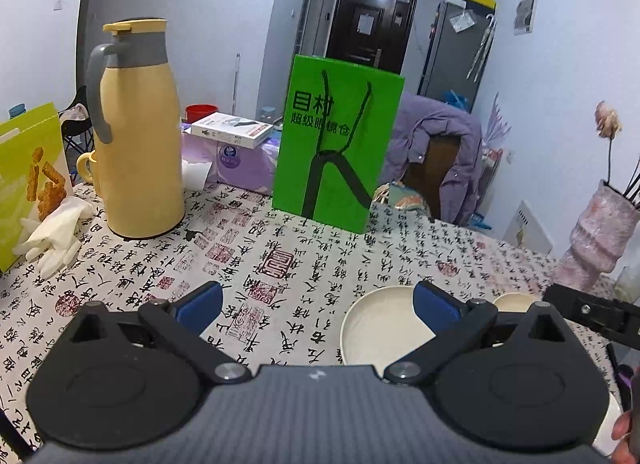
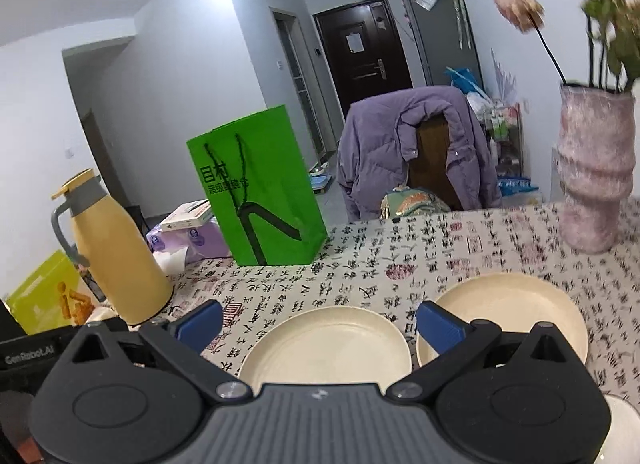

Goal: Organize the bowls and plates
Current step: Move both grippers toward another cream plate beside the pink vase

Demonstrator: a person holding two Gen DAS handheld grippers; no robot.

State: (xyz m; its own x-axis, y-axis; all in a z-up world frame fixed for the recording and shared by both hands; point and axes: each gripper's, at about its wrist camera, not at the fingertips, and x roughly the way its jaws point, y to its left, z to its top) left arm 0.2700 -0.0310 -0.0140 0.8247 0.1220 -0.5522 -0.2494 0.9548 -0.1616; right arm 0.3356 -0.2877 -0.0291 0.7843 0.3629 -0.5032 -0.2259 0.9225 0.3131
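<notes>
Near green bag (image 2: 262,187), on table (image 2: 460,264) – two cream plates (image 2: 324,344) (image 2: 516,308) side by side; my right claw (image 2: 318,324) and left claw (image 1: 316,304) both spread wide, empty.

The left tool (image 1: 318,306) hung wide open over the tabletop (image 1: 280,264), a cream plate (image 1: 380,328) at five o'clock, a yellow thermos jug (image 1: 136,131) at ten, a green paper bag (image 1: 338,143) at twelve.
</notes>
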